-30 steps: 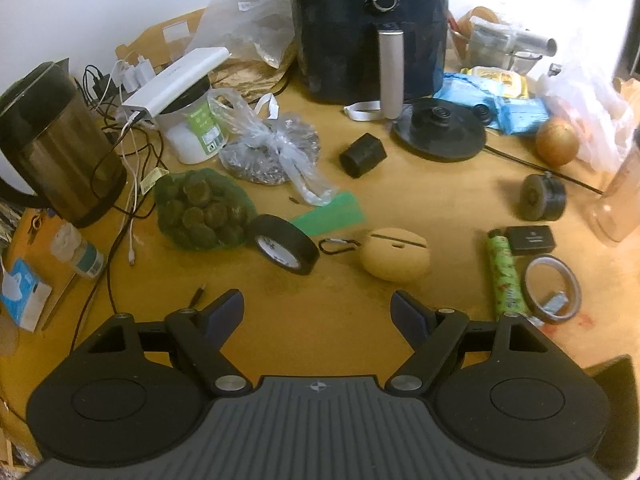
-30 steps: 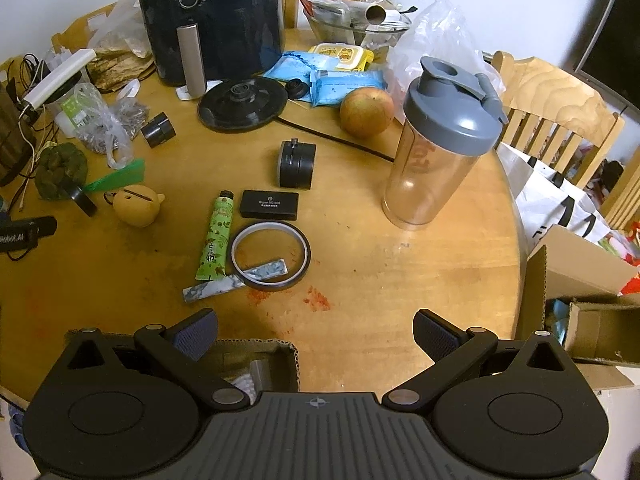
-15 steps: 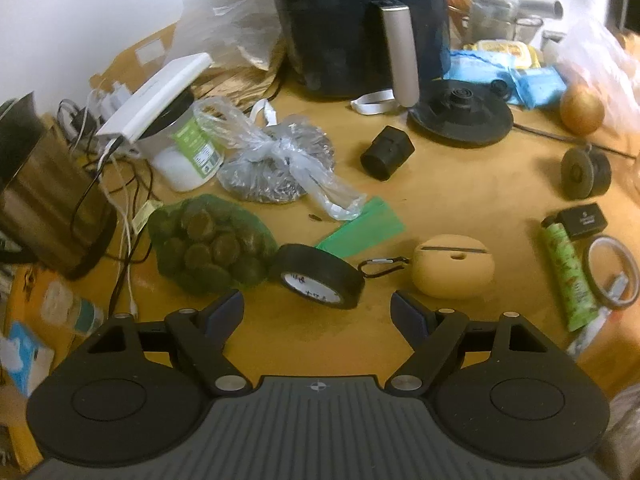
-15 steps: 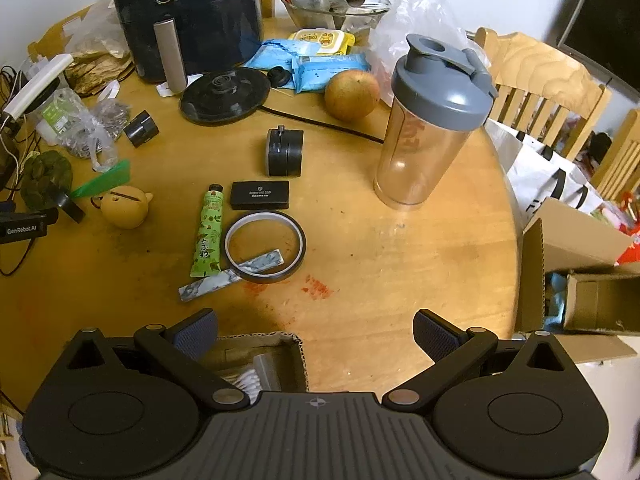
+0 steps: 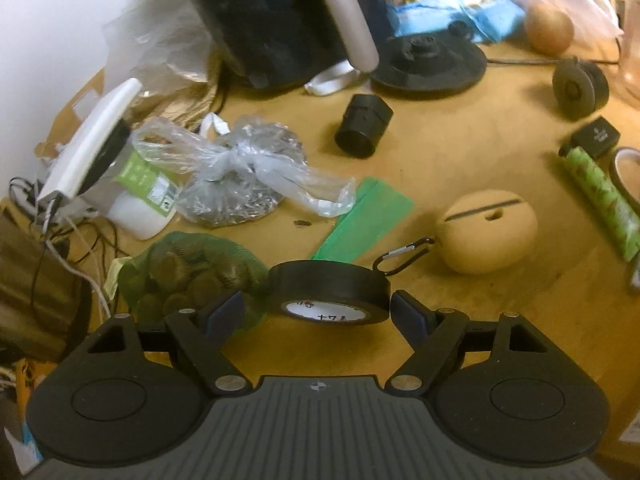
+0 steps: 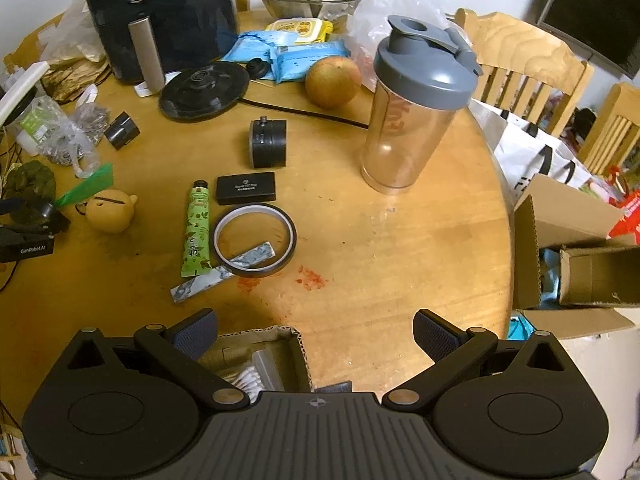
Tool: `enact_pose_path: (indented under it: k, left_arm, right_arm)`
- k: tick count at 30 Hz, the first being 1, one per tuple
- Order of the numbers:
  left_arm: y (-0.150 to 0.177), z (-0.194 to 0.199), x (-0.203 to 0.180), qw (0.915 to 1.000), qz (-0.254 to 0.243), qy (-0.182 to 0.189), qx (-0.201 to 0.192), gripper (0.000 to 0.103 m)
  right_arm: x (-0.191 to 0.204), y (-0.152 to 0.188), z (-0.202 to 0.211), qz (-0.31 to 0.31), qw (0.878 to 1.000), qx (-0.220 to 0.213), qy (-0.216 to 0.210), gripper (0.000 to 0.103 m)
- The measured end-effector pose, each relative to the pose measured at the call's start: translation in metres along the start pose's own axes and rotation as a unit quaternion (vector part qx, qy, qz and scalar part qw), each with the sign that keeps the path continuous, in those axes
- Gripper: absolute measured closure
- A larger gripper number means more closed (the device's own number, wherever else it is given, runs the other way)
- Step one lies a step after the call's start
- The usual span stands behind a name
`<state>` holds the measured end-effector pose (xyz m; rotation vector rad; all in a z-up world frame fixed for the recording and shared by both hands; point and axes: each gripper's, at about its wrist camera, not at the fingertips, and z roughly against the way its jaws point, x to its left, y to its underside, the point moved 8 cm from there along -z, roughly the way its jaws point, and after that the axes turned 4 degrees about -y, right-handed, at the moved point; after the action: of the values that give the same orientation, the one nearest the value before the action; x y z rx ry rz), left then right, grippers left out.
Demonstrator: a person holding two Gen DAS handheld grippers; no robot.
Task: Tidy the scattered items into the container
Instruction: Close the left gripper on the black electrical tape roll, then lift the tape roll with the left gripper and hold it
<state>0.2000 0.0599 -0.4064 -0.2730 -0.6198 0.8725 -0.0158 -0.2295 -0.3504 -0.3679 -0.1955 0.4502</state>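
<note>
A black tape roll (image 5: 328, 294) lies flat on the round wooden table (image 6: 400, 248). My left gripper (image 5: 318, 314) is open and low over it. The roll sits between the fingers, close to the right pad (image 5: 408, 314), and neither pad presses on it. A yellow round case (image 5: 486, 232) with a carabiner lies just beyond, next to a green strip (image 5: 364, 220). My right gripper (image 6: 316, 332) stands open and holds nothing, above the table's near edge. Partly under its left finger is a small open cardboard box (image 6: 296, 344) with white swabs inside.
A green tube (image 6: 197, 228), a thin tape ring (image 6: 254, 240), a foil sachet (image 6: 224, 272), a black case (image 6: 246, 188) and a black reel (image 6: 268, 144) lie mid-table. A shaker bottle (image 6: 416, 108), round fruit (image 6: 332, 80), air fryer (image 6: 160, 12), net bag (image 5: 184, 268) and plastic bag (image 5: 240, 176) crowd the far side.
My left gripper has rolled and come down and forward, so the black tape roll now lies between its open fingers. The right gripper has hardly moved.
</note>
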Motion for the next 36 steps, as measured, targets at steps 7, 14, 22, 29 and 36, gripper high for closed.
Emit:
enact_pose_path:
  k: [7, 14, 22, 29, 36]
  left_arm:
    - [0.000, -0.011, -0.002, 0.9998, -0.012, 0.013, -0.003, 0.024]
    - [-0.002, -0.011, -0.002, 0.9999, 0.001, 0.012, -0.006, 0.030]
    - [-0.010, 0.012, -0.002, 0.9990, 0.036, 0.022, -0.013, 0.030]
    - [-0.016, 0.036, -0.009, 0.9981, 0.050, 0.030, -0.018, 0.030]
    - [-0.019, 0.064, -0.016, 0.9965, 0.071, 0.037, -0.026, 0.030]
  right_arm:
    - [-0.001, 0.000, -0.002, -0.009, 1.000, 0.004, 0.004, 0.000]
    - [-0.002, -0.001, -0.002, -0.011, 1.000, 0.002, 0.003, 0.000]
    - [-0.003, -0.002, -0.002, -0.006, 1.000, 0.001, -0.006, 0.000]
    - [-0.005, -0.003, -0.001, 0.002, 1.000, -0.002, -0.015, 0.000]
    - [-0.010, -0.004, -0.001, 0.008, 1.000, -0.004, -0.024, 0.000]
